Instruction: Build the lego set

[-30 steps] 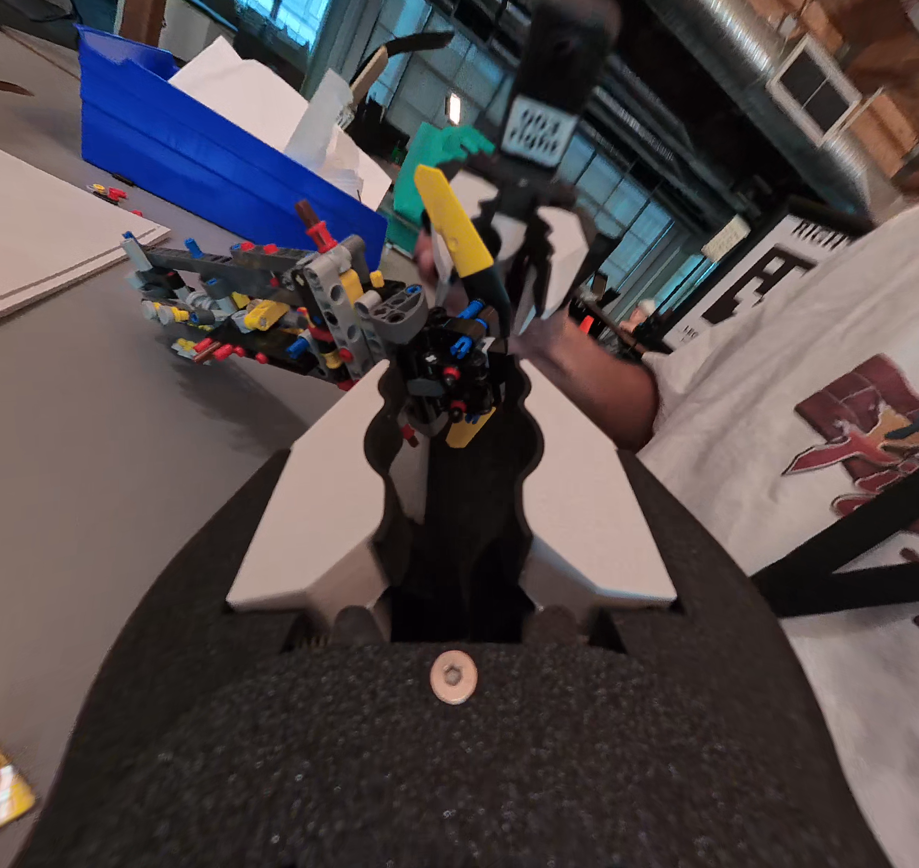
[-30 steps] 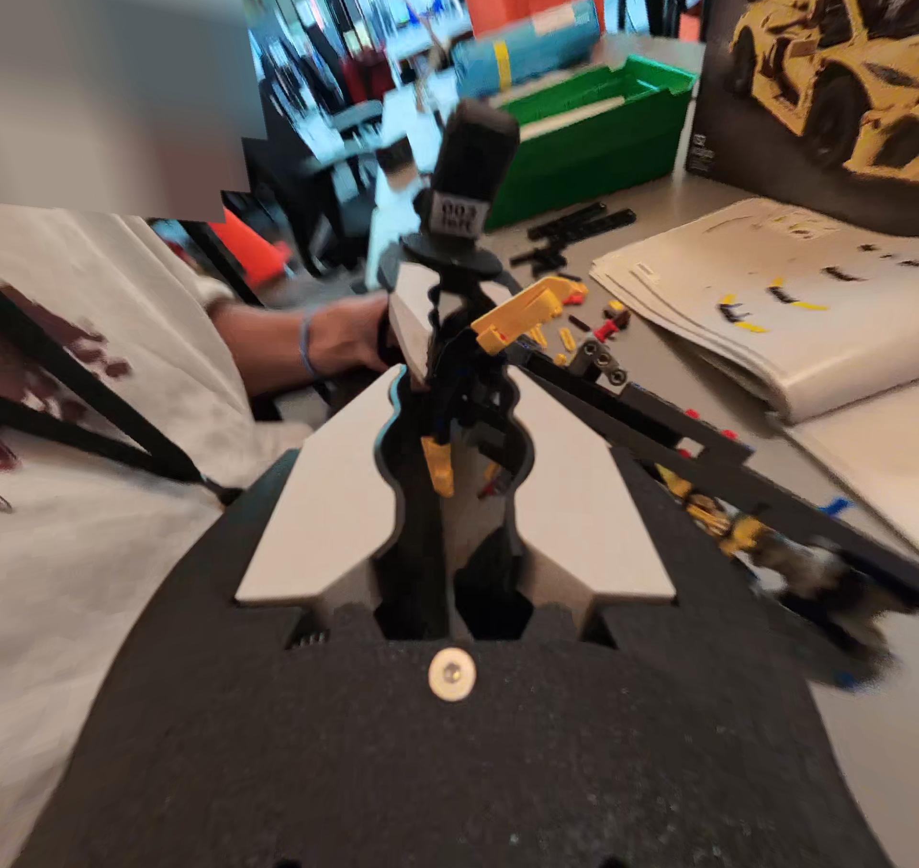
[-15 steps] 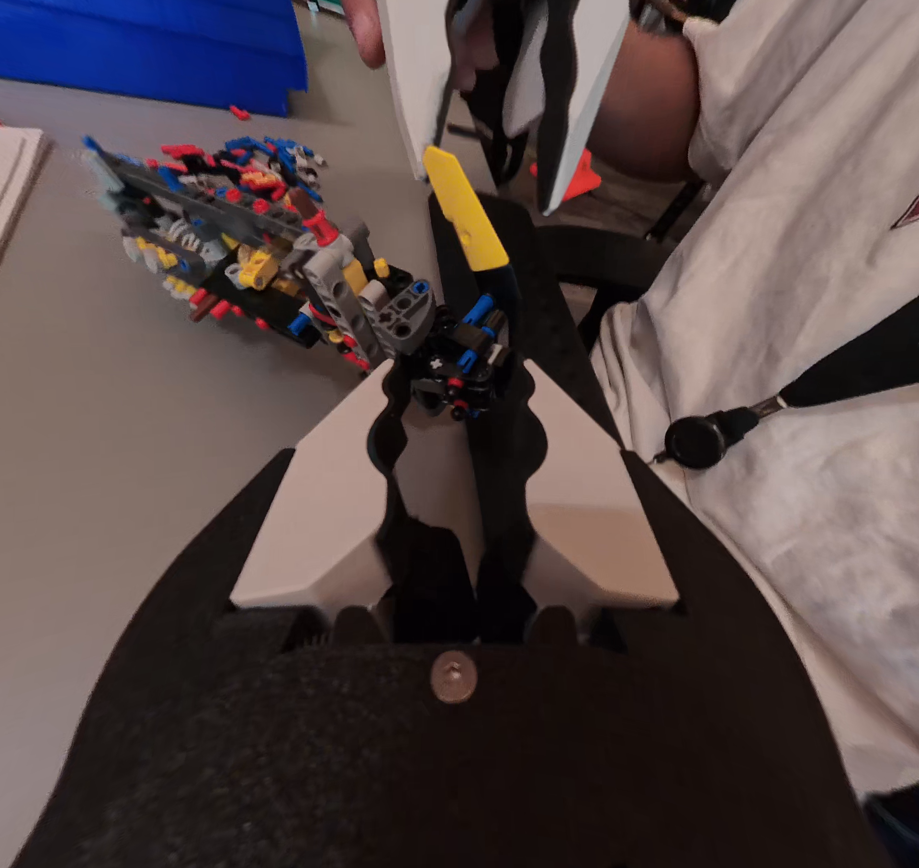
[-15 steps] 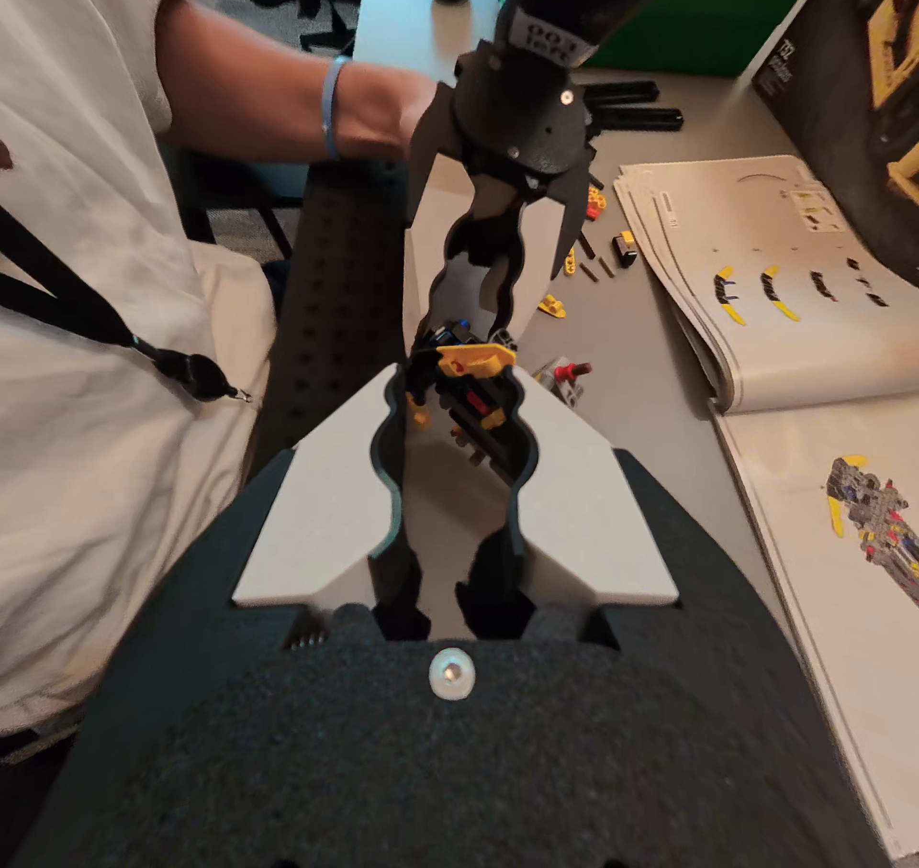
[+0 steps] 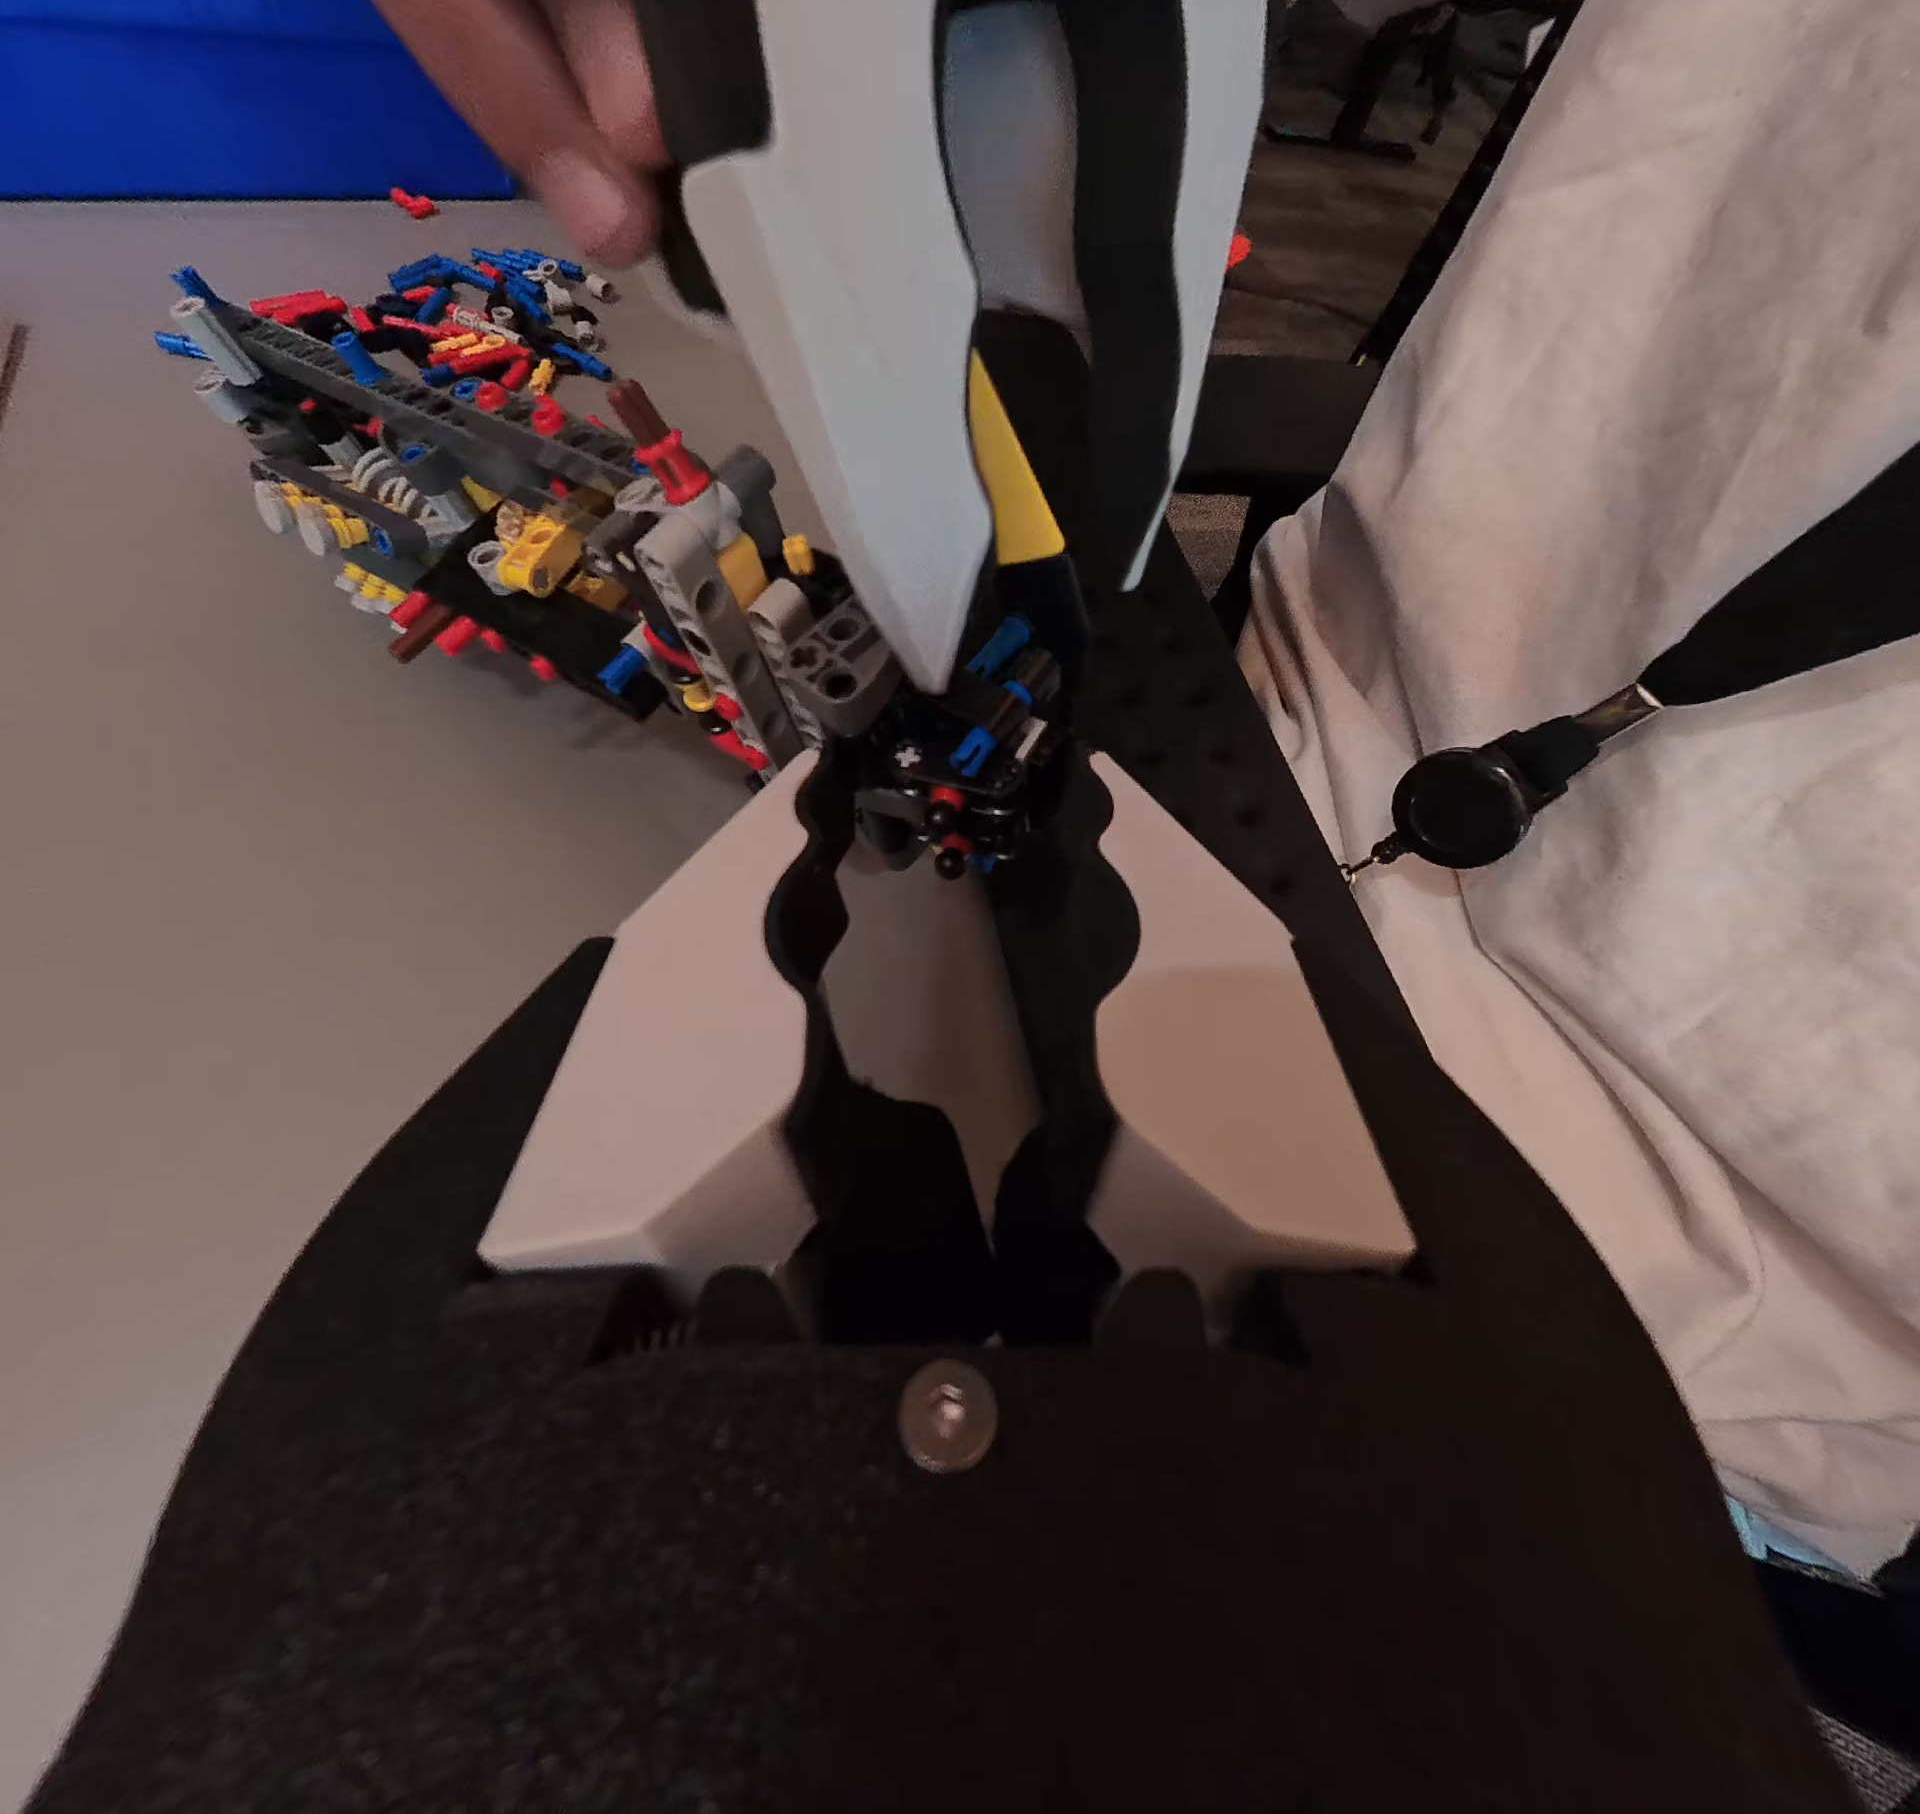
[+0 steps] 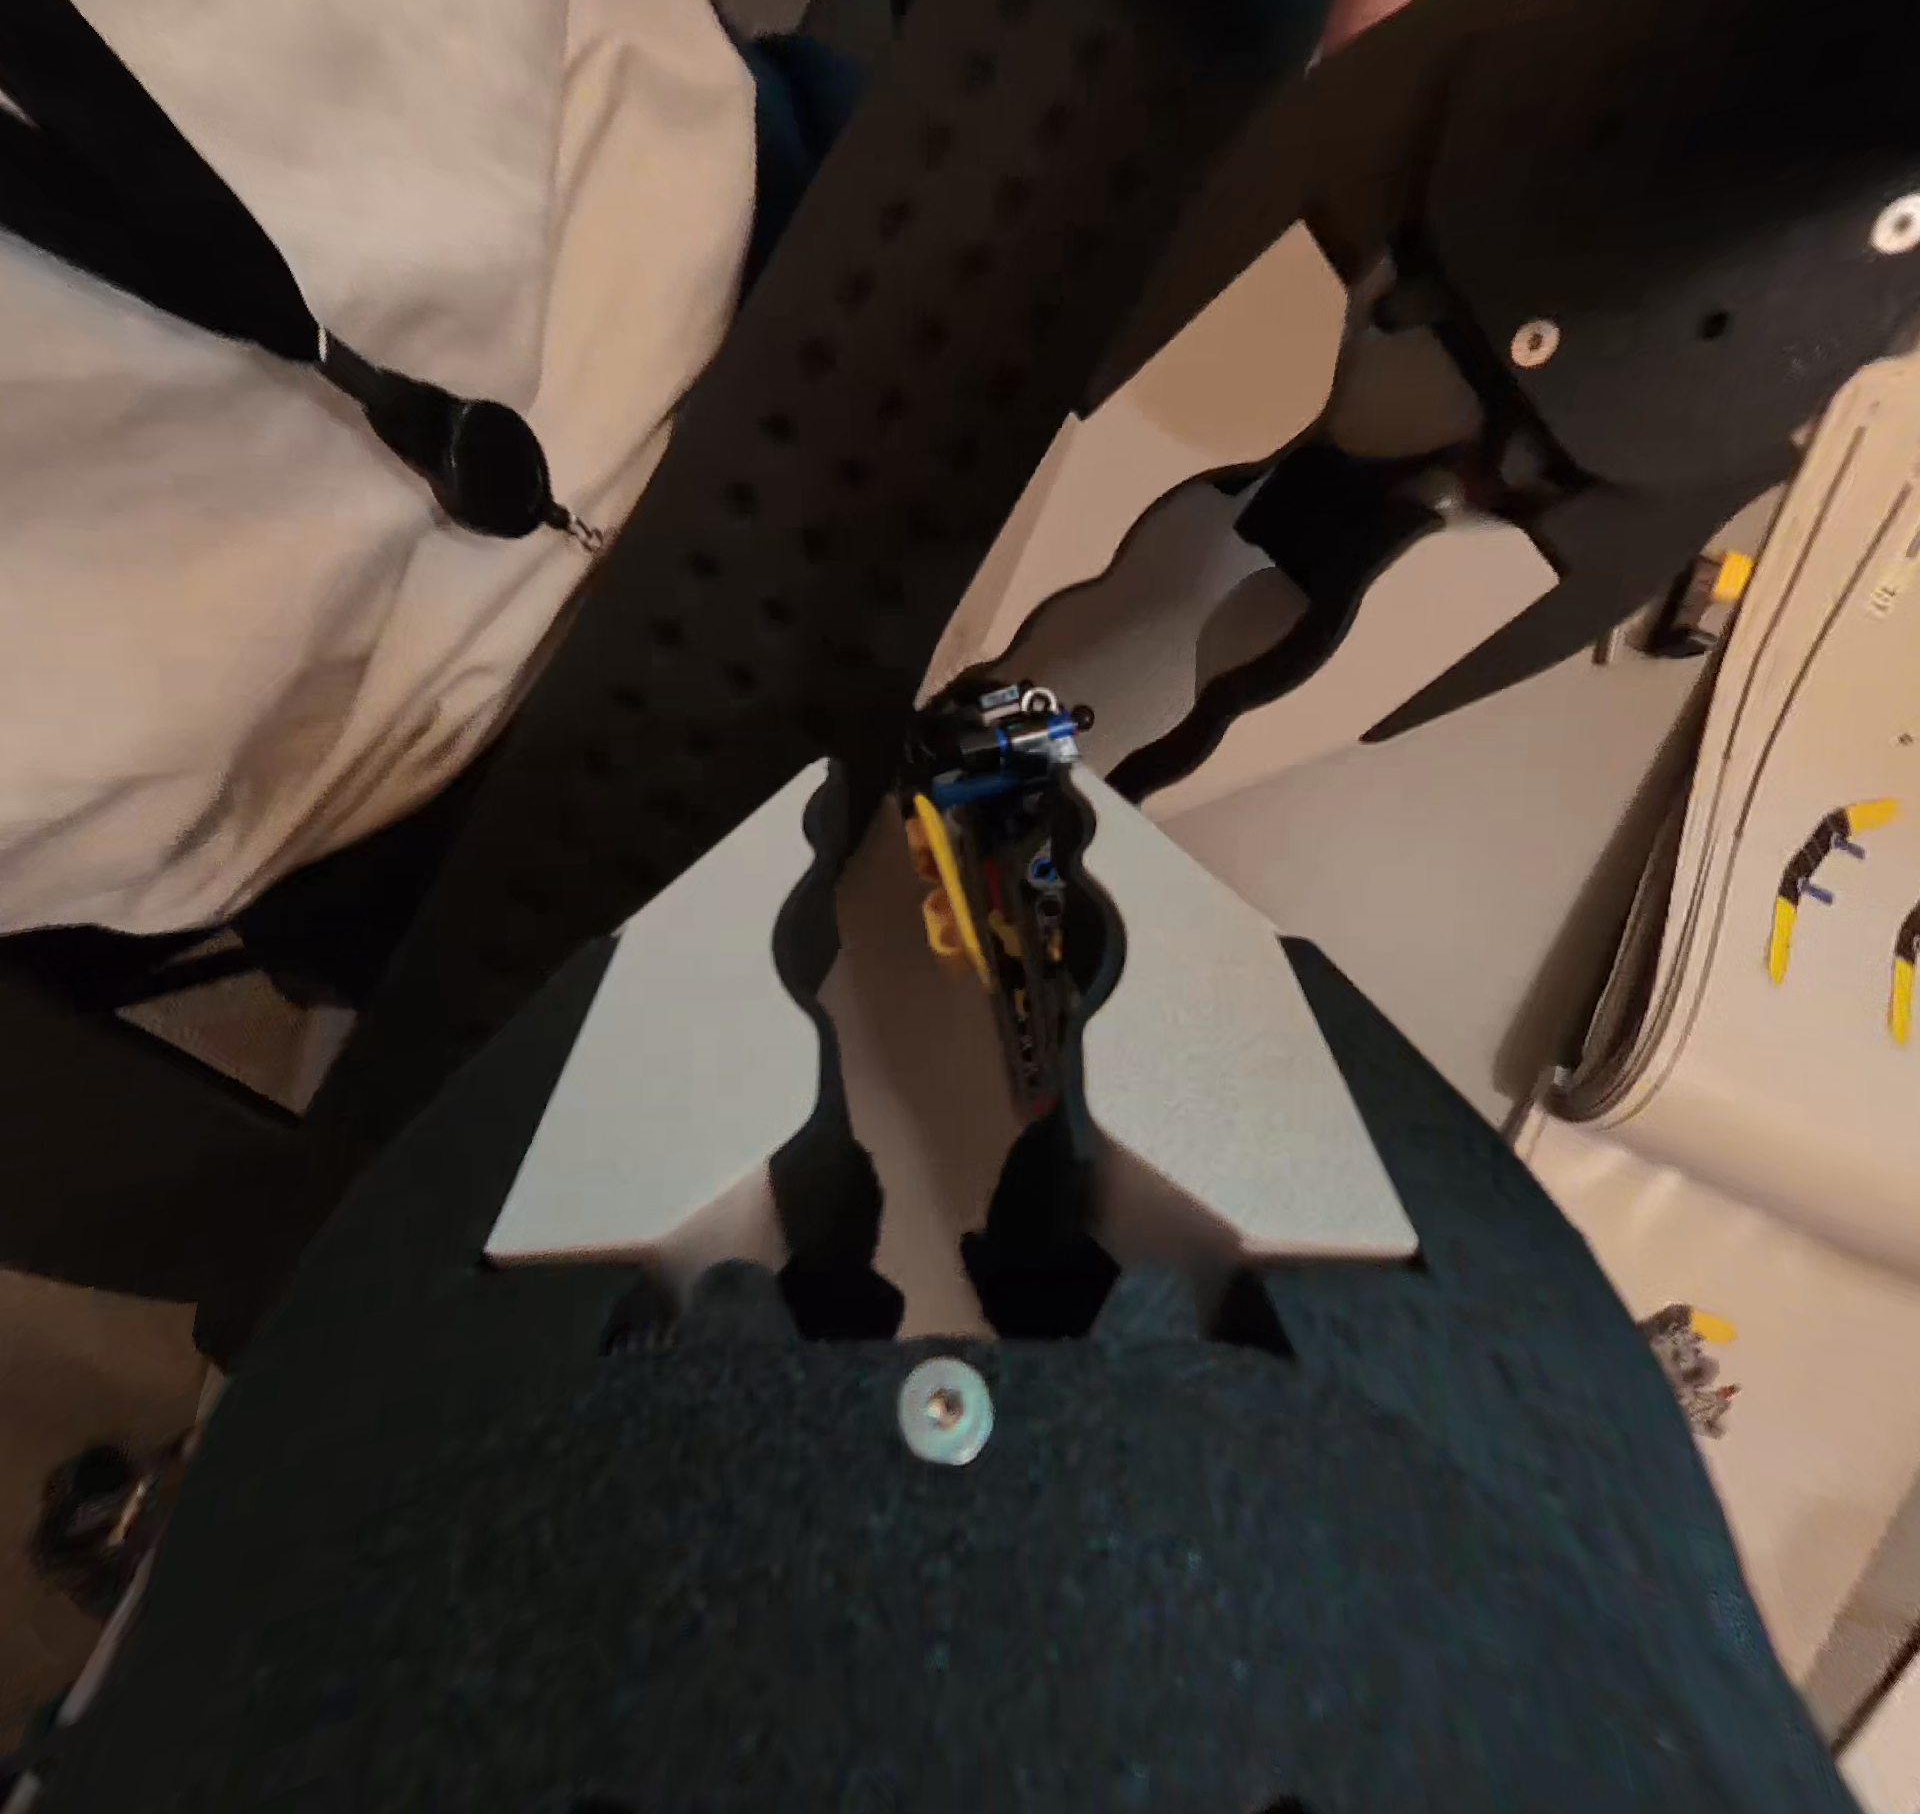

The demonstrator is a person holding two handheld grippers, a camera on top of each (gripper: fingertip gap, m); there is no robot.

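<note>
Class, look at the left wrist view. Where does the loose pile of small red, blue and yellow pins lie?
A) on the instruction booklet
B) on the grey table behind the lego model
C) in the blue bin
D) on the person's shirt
B: the pins lie on the table just beyond the lego model, in front of the blue bin.

Two grippers, left gripper [image 5: 951,788] and right gripper [image 6: 956,798], one lego assembly [image 5: 582,559] at the tips of both, one pile of loose pins [image 5: 488,320] beyond the left tongs, one blue bin [image 5: 208,50] farther off, one instruction booklet [image 6: 1766,829] right of the right tongs, one black badge reel [image 5: 1460,808]
</note>
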